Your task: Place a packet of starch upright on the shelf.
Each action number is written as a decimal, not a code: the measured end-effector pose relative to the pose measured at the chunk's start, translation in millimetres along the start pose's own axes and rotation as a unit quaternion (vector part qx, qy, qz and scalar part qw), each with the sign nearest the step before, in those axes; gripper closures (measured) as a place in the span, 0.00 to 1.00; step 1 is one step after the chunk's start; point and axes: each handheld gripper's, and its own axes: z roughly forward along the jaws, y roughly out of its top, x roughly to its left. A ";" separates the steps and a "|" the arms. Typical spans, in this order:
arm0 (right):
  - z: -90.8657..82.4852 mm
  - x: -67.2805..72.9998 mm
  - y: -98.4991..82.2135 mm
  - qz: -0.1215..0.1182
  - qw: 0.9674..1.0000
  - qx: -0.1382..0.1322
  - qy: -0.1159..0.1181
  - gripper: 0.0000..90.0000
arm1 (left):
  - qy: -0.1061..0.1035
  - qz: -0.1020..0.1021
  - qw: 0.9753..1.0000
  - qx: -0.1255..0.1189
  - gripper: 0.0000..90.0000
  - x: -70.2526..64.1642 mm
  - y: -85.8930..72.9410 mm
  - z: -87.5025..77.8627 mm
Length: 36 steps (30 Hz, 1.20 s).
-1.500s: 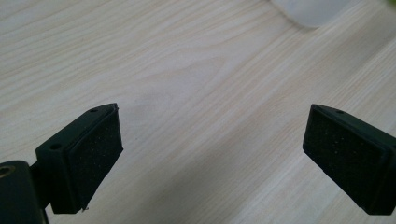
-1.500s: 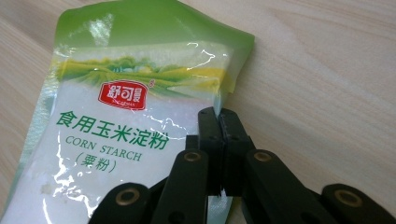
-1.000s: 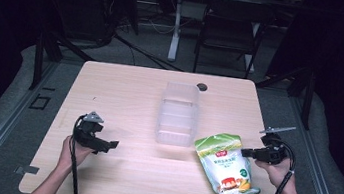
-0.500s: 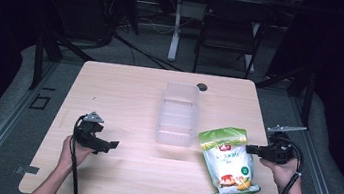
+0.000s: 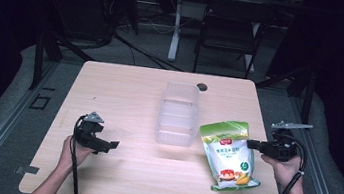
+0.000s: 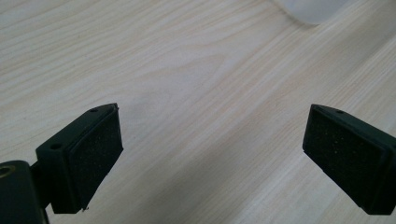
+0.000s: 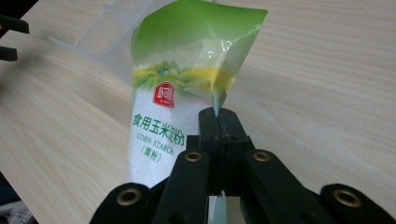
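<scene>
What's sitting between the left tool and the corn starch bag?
In the high view, the clear plastic container stands between the left tool and the corn starch bag.

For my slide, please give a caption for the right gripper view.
Right gripper, jaws shut on the side edge of a corn starch bag, above the wooden table.

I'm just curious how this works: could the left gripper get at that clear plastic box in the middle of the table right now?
Probably yes. The left gripper is open and holds nothing, and only bare table lies between it and the clear box. The starch bag hangs on the box's far side.
</scene>
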 end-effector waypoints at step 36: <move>-16.1 27.5 33.9 -0.047 0.998 -0.036 -0.010 1.00 | 0.001 -0.002 1.000 -0.004 0.05 -0.3 0.3 -0.3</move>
